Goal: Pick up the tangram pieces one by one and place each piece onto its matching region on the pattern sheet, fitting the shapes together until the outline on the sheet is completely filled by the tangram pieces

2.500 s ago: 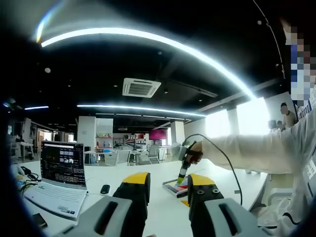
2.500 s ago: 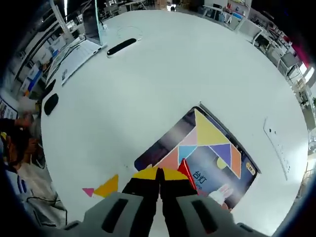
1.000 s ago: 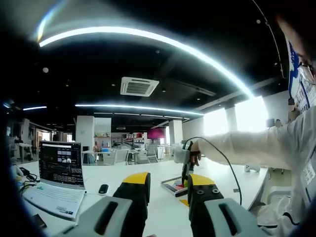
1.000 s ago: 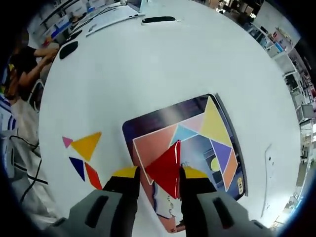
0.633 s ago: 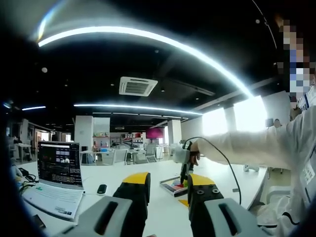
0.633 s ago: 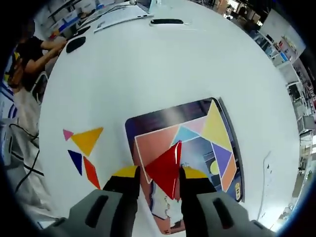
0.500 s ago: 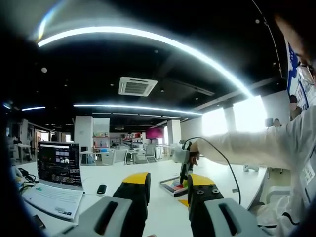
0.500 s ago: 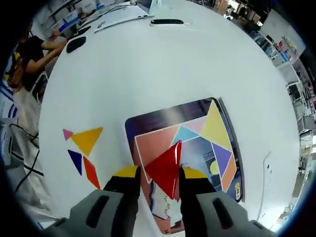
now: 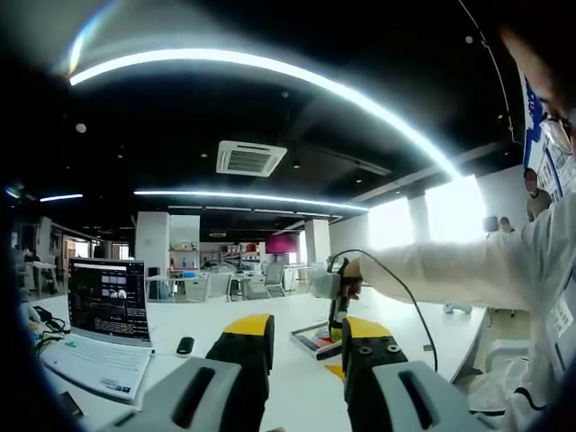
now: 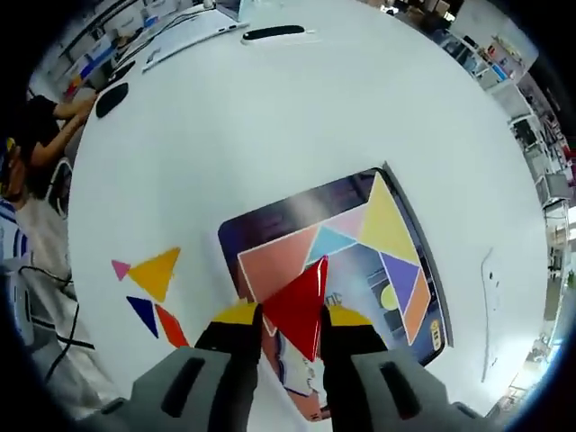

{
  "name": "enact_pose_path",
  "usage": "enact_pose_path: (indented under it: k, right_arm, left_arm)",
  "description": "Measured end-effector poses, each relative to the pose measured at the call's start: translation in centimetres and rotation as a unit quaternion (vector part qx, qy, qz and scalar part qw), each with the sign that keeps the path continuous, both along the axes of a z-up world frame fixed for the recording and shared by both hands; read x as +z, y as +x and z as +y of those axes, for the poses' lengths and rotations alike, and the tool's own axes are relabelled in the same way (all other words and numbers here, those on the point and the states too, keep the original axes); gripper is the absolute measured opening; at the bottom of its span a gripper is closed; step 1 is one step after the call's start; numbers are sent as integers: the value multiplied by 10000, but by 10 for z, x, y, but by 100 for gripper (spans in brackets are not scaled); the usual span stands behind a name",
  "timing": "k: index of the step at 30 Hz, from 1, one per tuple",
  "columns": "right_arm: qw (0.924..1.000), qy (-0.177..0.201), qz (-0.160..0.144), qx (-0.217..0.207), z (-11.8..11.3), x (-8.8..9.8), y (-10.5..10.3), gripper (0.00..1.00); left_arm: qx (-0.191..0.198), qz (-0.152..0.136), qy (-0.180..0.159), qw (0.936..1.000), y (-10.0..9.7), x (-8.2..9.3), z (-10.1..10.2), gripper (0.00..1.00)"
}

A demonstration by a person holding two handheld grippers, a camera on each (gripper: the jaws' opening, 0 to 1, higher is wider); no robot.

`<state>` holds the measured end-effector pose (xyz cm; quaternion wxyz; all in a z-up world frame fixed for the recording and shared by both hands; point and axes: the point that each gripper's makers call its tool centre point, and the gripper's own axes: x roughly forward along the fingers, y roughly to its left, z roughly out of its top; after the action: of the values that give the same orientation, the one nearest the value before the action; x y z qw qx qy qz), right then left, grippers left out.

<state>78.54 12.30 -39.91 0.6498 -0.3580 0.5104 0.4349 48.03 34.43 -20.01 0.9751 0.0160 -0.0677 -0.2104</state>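
— White tabletop [image 10: 270, 126] is what everything lies on, under a dark office ceiling. What is seen nearest in the right gripper view?

— The right gripper [image 10: 290, 326] is seen with its yellow-tipped jaws clamped on a large red plastic triangle [image 10: 300, 307], held above the near part of the dark printed pattern sheet [image 10: 270, 227]. Just past it a salmon triangular region [image 10: 277, 261] is printed, and the piece is judged to belong there or beside it.

— How is the piece expected to handle?

— It is judged light, stiff and smooth, so slipping between the pads is possible. Hold is best taken across two opposite edges near the middle, as appears to be done now, so a corner can be lined up freely.

— And the loose pieces?

— Off the sheet, a yellow triangle [image 10: 155, 273], a small pink triangle [image 10: 120, 268], a dark blue triangle [image 10: 142, 312] and an orange-red piece [image 10: 170, 325] are seen grouped close together.

— The other hand?

— The left gripper [image 9: 300, 353] is seen with its jaws apart and nothing between them, raised over the table. Farther off an open laptop [image 9: 106, 319] and a small black mouse [image 9: 185, 345] are seen.
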Motion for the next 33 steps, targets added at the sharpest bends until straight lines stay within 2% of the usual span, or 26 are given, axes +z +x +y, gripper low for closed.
enact_pose_path:
  k: [1, 2, 5, 7, 12, 16, 21, 24, 33]
  right_arm:
    - [10000, 3, 3, -10, 0, 0, 0, 27]
    - [9996, 65, 42, -288, 0, -1, -6, 27]
    - [9980, 120, 91, -621, 1, 0, -10, 27]
    - [9956, 190, 167, -902, 0, -2, -21, 27]
    - [9817, 529, 391, -1785, 8, 8, -37, 27]
    - [9817, 406, 295, -1838, 9, 9, -45, 27]
    - [9744, 389, 380, -2183, 13, 3, -56, 27]
    - [9751, 366, 408, -2148, 15, 0, -67, 27]
    - [9816, 258, 328, -1864, 12, -11, -77, 27]
  left_arm:
    - [-2, 1, 2, 10000, 0, 0, 0, 32]
    - [1, 2, 9, 10000, 0, -1, 0, 32]
    - [1, -11, 5, 10000, -1, 0, 0, 32]
    - [6, -8, 4, 10000, -1, 0, 0, 32]
    - [18, -13, -9, 10000, 0, 1, 1, 32]
    - [3, -14, 7, 10000, 0, 1, -1, 32]
    - [-7, -26, 9, 10000, -2, 1, -2, 32]
    - [13, -30, -7, 10000, -2, 1, 0, 32]
    - [28, -39, -21, 10000, -3, 1, 2, 32]
